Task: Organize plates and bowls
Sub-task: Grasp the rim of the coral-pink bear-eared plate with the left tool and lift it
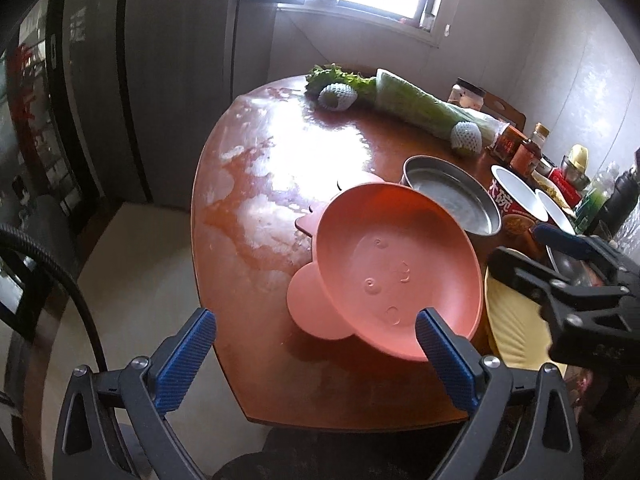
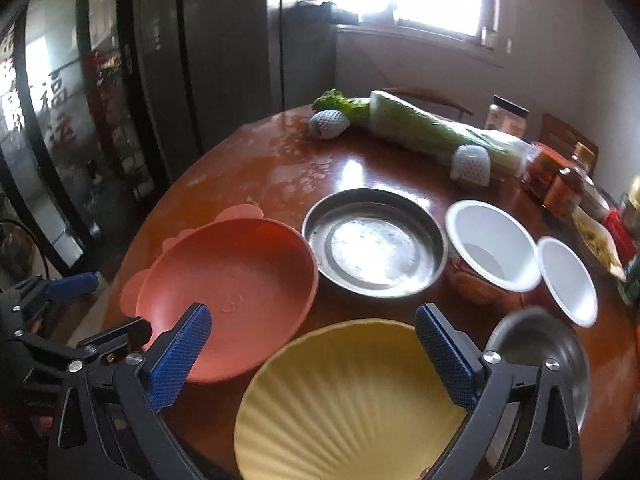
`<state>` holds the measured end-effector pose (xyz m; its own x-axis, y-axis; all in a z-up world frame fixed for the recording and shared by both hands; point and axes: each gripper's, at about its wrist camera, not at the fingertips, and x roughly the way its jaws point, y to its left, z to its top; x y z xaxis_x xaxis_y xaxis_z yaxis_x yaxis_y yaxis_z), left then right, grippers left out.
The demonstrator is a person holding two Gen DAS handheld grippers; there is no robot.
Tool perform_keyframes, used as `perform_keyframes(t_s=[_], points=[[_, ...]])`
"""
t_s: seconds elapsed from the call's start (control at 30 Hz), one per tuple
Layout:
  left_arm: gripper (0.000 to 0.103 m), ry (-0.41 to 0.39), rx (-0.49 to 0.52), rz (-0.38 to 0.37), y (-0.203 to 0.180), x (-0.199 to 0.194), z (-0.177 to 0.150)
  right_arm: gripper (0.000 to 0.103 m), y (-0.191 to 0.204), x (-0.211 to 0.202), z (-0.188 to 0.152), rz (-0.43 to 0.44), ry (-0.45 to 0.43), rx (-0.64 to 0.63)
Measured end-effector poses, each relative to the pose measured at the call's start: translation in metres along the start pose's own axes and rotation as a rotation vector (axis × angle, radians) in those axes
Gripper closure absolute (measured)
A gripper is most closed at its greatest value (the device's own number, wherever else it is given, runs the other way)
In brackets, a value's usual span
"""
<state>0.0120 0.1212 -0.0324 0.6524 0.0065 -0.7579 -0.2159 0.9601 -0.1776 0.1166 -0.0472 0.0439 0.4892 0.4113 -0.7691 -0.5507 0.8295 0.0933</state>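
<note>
Pink round plastic bowl (image 2: 232, 280) with ear-shaped tabs sits on the brown bench (image 2: 380, 168), just left of the ribbed yellow plate (image 2: 344, 400). Left gripper (image 1: 316, 344) is nearer it; right gripper (image 2: 312, 344) hovers over the plate. Both jaws gape, empty.

A salmon-pink plastic bowl with small raised curl motifs (image 1: 394, 270) is shown beside a pale-yellow scallop-shaped plate marked by radiating ribs (image 2: 348, 408), both set on a glossy reddish-brown wooden round table (image 2: 360, 168) mottled with whitish worn patches. A grey, mirror-bright round steel dish (image 2: 374, 242), two white-lined paper bowls with red printed outsides (image 2: 490, 246) and a light-green cabbage wrapped in clear film (image 2: 432, 134) flanked by white foam-net sleeves (image 2: 472, 164) are seen behind. The gripper fingers are faced with blue cross-hatched pads (image 2: 180, 354) on black frames.
</note>
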Motion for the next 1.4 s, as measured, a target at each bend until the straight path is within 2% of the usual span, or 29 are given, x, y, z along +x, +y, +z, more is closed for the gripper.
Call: perform_keyframes(t_s=[0.1,0.2,0.23,0.37,0.43,0.57,0.7,0.73,0.9,1.13,1.4], points=[[0.011,0.007,-0.012,-0.018,0.003,0.003,0.000,0.015,0.001,0.011,0.002,0.059,0.029,0.008],[0.015,0.023,-0.014,-0.027,0.003,0.007,-0.001,0.037,0.004,0.021,0.004,0.091,0.060,-0.007],[0.016,0.027,-0.016,-0.032,0.002,0.008,-0.002,0.041,0.006,0.025,0.004,0.084,0.072,-0.024],[0.019,0.035,-0.017,-0.051,-0.002,0.012,-0.001,0.048,0.007,0.037,0.004,0.085,0.094,-0.032],[0.028,0.046,-0.021,-0.056,-0.003,0.016,0.000,0.054,0.006,0.042,0.004,0.084,0.104,-0.030],[0.037,0.037,-0.038,-0.045,-0.003,0.019,0.004,0.056,0.006,0.052,0.006,0.086,0.115,-0.038],[0.052,0.037,-0.020,-0.042,-0.005,0.023,0.007,0.065,0.005,0.058,0.009,0.074,0.120,-0.047],[0.053,0.037,-0.016,-0.038,-0.006,0.023,0.007,0.069,0.005,0.058,0.009,0.074,0.121,-0.049],[0.058,0.036,-0.011,-0.029,-0.001,0.027,0.013,0.070,0.005,0.057,0.010,0.067,0.125,-0.063],[0.058,0.036,-0.038,0.011,0.016,0.035,0.027,0.070,0.011,0.050,0.006,0.113,0.132,-0.061],[0.058,0.035,-0.008,0.050,0.018,0.046,0.040,0.068,0.020,0.041,-0.003,0.129,0.135,-0.058]])
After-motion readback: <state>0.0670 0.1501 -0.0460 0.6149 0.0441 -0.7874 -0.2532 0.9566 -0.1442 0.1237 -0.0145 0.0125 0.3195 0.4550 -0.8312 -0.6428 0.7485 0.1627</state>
